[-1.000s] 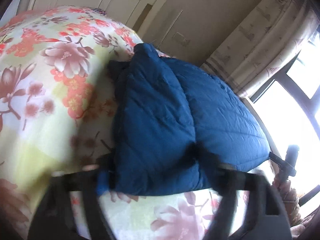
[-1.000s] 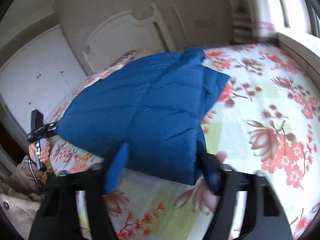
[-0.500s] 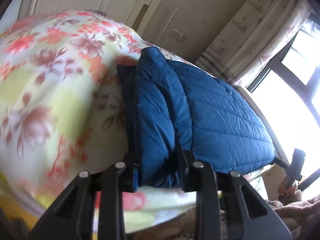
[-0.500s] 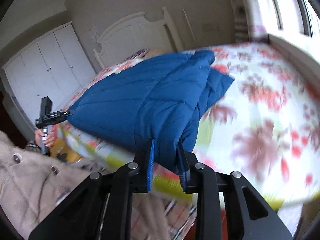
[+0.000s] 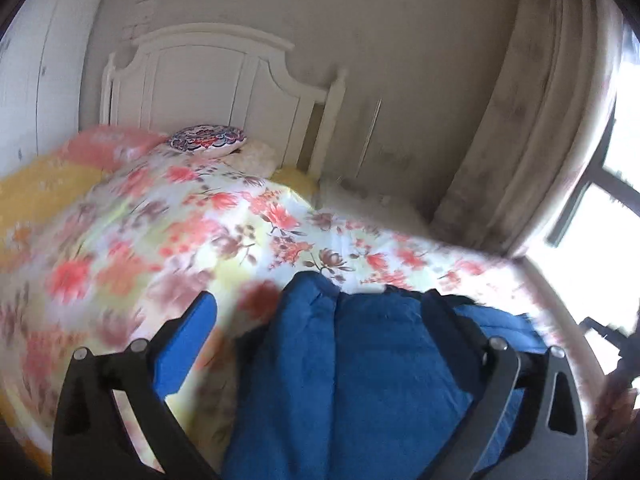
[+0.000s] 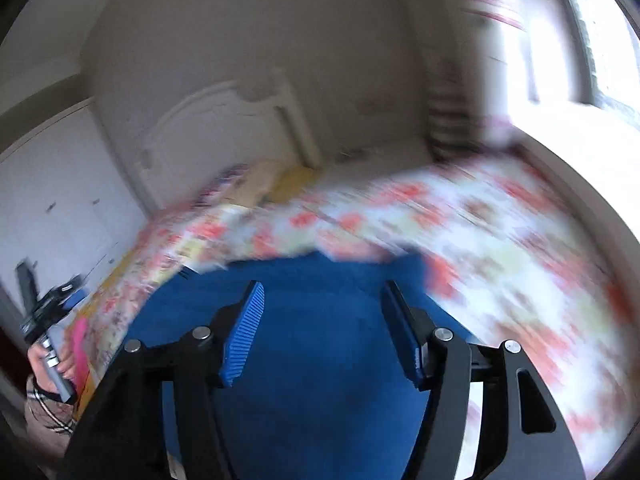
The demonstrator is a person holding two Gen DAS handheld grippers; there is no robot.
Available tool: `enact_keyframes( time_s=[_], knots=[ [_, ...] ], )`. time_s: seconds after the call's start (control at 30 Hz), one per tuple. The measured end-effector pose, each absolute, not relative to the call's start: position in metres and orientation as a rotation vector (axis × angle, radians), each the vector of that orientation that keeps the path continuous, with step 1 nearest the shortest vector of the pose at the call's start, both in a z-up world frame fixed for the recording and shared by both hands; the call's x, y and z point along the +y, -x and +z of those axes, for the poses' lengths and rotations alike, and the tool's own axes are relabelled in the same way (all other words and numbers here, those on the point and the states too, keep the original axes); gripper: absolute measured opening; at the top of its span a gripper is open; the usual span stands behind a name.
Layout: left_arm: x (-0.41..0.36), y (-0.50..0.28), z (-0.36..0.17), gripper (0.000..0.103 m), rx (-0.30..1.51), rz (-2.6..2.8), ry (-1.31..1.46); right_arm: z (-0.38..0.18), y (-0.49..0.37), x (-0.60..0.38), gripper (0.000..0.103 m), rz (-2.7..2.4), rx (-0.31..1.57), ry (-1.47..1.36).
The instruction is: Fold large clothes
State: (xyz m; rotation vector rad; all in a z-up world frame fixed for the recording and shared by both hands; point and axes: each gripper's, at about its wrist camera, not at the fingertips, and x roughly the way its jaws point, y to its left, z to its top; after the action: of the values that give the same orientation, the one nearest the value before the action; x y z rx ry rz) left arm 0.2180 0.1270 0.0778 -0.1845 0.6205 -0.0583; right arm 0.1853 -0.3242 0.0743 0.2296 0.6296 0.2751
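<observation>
The left gripper [image 5: 320,320] stands with its jaws wide and opening further; the ribbed blue pad [image 5: 182,350] on one black finger is bare, and nothing is pinched. Below and between the fingers lies the jacket [image 5: 352,380], a thick, puffy, deep-blue quilted piece with soft rounded folds and stitched seams, resting on the near edge of the bed [image 5: 168,232].

The right gripper [image 6: 320,332] is parted too, jaws opening, both grooved blue pads clear of the cloth. The jacket [image 6: 320,400] shows beneath and between them as a smooth blue mass, not gripped.

The bed is covered by a thin cotton sheet, pale yellow-white with coral and mauve flowers, blurred in both views. At its head sit a pink pillow [image 5: 108,148] and a round, flat cushion [image 5: 206,142] with a dense dark pattern. Behind them rises a white wooden headboard [image 5: 216,76] with an arched top and panelled face. A heavy, pleated curtain [image 5: 532,120] hangs by the bright window [image 5: 600,224].

In the right wrist view, a hand [image 6: 50,360] grips the left gripper's handle at the bed's side, above a checked sleeve [image 6: 48,412].
</observation>
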Motion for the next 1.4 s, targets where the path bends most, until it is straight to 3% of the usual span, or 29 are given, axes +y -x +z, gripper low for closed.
enact_keyframes(
  time_s=[0.2, 0.4, 0.57, 1.07, 1.13, 1.2, 1.4],
  knots=[
    [0.042, -0.311, 0.033, 0.099, 0.843, -0.055, 0.015, 0.038, -0.275, -0.197, 0.059, 0.335, 0.863, 0.097],
    [-0.005, -0.349, -0.012, 0.097, 0.922, -0.063, -0.143, -0.010, -0.303, -0.179, 0.059, 0.299, 0.962, 0.243],
    [-0.019, -0.362, -0.057, 0.101, 0.957, -0.041, -0.200, -0.035, -0.310, -0.191, 0.060, 0.326, 0.960, 0.160],
    [-0.014, -0.358, -0.061, 0.101, 0.928, -0.055, -0.165, -0.013, -0.296, -0.219, 0.060, 0.198, 0.898, 0.181],
    [-0.014, -0.358, -0.061, 0.101, 0.926, -0.056, -0.164, -0.013, -0.295, -0.252, 0.070, 0.087, 0.909, 0.156],
    [-0.013, -0.358, -0.061, 0.101, 0.927, -0.057, -0.161, -0.022, -0.297, -0.290, 0.075, 0.027, 0.941, 0.060],
    [-0.012, -0.360, -0.060, 0.101, 0.933, -0.069, -0.135, -0.039, -0.299, -0.329, 0.075, 0.053, 0.951, -0.124]
  ],
)
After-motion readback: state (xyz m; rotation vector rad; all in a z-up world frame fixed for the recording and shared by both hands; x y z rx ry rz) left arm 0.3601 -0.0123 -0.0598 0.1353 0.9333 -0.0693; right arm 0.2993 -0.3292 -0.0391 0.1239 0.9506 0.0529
